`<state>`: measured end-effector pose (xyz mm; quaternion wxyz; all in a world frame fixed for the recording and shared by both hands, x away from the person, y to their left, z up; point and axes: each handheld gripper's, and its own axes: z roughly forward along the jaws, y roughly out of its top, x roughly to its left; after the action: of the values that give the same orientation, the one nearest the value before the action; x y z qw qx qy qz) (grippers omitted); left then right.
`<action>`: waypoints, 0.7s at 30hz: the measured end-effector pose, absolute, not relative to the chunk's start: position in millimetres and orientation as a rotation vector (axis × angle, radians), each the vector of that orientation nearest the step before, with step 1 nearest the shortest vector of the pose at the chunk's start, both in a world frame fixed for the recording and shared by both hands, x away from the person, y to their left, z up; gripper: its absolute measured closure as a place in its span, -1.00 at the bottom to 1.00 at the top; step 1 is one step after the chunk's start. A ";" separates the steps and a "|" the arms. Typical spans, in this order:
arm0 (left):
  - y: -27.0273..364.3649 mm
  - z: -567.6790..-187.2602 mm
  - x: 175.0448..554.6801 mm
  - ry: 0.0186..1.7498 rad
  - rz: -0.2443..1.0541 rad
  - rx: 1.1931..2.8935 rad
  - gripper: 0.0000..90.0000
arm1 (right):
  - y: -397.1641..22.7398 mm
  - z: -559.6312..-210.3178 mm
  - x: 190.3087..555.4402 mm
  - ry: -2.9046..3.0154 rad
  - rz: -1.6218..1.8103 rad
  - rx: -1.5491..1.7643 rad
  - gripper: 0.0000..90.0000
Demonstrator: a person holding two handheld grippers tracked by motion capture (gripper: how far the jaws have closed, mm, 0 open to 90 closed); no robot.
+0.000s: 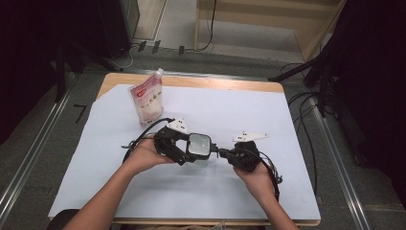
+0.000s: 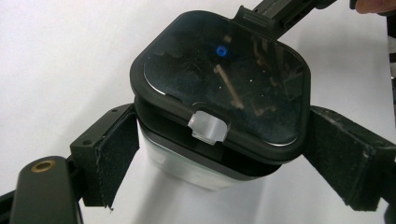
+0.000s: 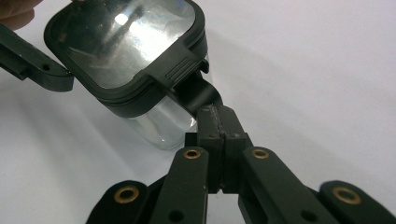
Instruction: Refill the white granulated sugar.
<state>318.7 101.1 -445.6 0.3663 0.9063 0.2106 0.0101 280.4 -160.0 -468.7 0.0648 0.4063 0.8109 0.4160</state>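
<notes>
The left hand-held gripper (image 1: 184, 149) lies low over the bench (image 1: 297, 139), held in the person's left hand (image 1: 146, 155), whose forearm comes up from the bottom edge at a slant toward the middle. Its jaws stand fairly wide, one on each side of a clear container (image 2: 196, 163) with a dark lid (image 2: 224, 79), and in the left gripper view the pads (image 2: 116, 154) press against the container's sides just under the lid's rim.

The right hand-held gripper (image 1: 221, 153) points leftward at the same container, cupped from below by the right hand (image 1: 256, 175), with that forearm rising from the bottom edge. In the right gripper view its jaws (image 3: 219, 126) are pinched together on the lid's small dark tab (image 3: 198, 91), which juts from the lid's ridged edge.

The container stands between the two grippers, near the middle of the white sheet covering the bench. A white and red pouch (image 1: 147, 98) stands upright farther back on the left, well apart from the hands.
</notes>
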 end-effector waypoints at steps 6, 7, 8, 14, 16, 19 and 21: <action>100.4 -442.6 318.1 0.558 0.027 2.327 -0.68 | -160.1 -468.7 280.4 2.450 1.255 1.223 1.00; 99.6 -440.1 317.4 0.551 0.044 2.335 -0.68 | -160.1 -468.6 280.3 2.449 1.255 1.226 1.00; 99.4 -438.7 317.3 0.549 0.046 2.342 -0.68 | -159.9 -468.5 280.0 2.449 1.254 1.228 1.00; 98.2 -432.1 314.0 0.539 0.075 2.336 -0.64 | -159.9 -468.4 279.9 2.451 1.253 1.224 1.00; 99.3 -427.2 312.9 0.514 0.039 2.314 -0.56 | -160.0 -468.4 280.0 2.452 1.254 1.225 1.00; 96.0 -424.6 310.1 0.488 0.035 2.330 -0.24 | -159.8 -468.4 280.0 2.453 1.255 1.211 1.00; 92.6 -420.6 307.5 0.490 0.013 2.316 -0.21 | -159.9 -468.1 280.0 2.455 1.259 1.213 1.00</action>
<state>307.5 92.6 -420.6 0.3776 0.9059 0.1916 0.0050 280.0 -159.9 -468.1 0.0637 0.4015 0.8130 0.4169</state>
